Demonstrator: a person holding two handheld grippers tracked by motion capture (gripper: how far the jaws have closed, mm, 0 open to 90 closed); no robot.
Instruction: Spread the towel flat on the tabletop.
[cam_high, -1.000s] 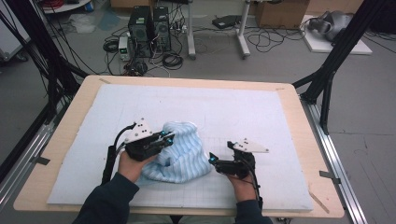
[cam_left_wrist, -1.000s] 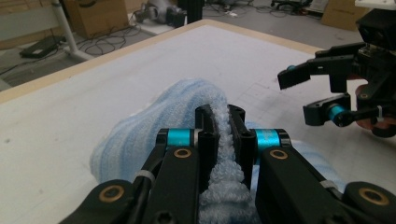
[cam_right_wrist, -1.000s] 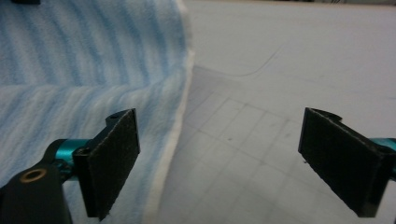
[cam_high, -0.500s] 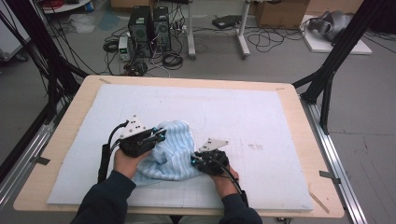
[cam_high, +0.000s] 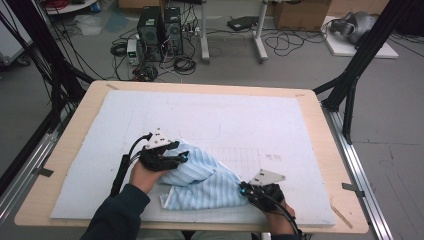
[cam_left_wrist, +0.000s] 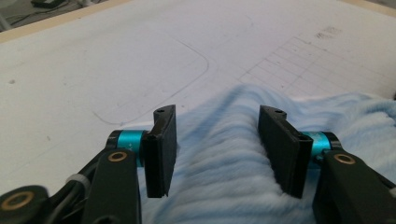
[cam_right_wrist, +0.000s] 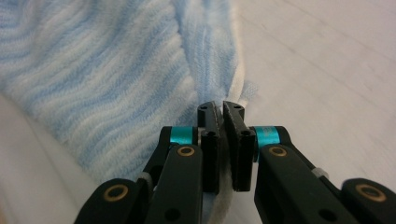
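Wooden table (cam_high: 80, 125), seen from above, carrying a pale white mat (cam_high: 240, 120) that covers most of its top; faint printed outlines and a small grid (cam_left_wrist: 299, 60) mark the mat near its middle. Beyond the far edge, on the grey floor, stand 2 computer towers (cam_high: 160, 25) amid loose cables.

Striped towel (cam_high: 205, 177), light blue and white, fleecy, lying crumpled on the near half of the mat, between the 2 hands. It stretches from a raised hump at its left end down to a narrow corner at its right end; a white hem (cam_high: 167, 200) shows at its near-left edge. In the right gripper view the ribbed pile (cam_right_wrist: 107, 70) lies to the left, with a white-edged seam running up from the jaws.

Left gripper (cam_high: 180, 157), held by a dark-sleeved arm, rests at the towel's left end. Its jaws have just been opening and stand moderately apart; in the left gripper view (cam_left_wrist: 217, 144) a fold of the towel rises between them, but the pads do not press on it.

Right gripper (cam_high: 243, 189) sits at the towel's right corner near the mat's front edge. Its jaws have just been closing and are now nearly together, pinching the towel's white-edged corner (cam_right_wrist: 240, 95), as the right gripper view (cam_right_wrist: 220, 112) shows.
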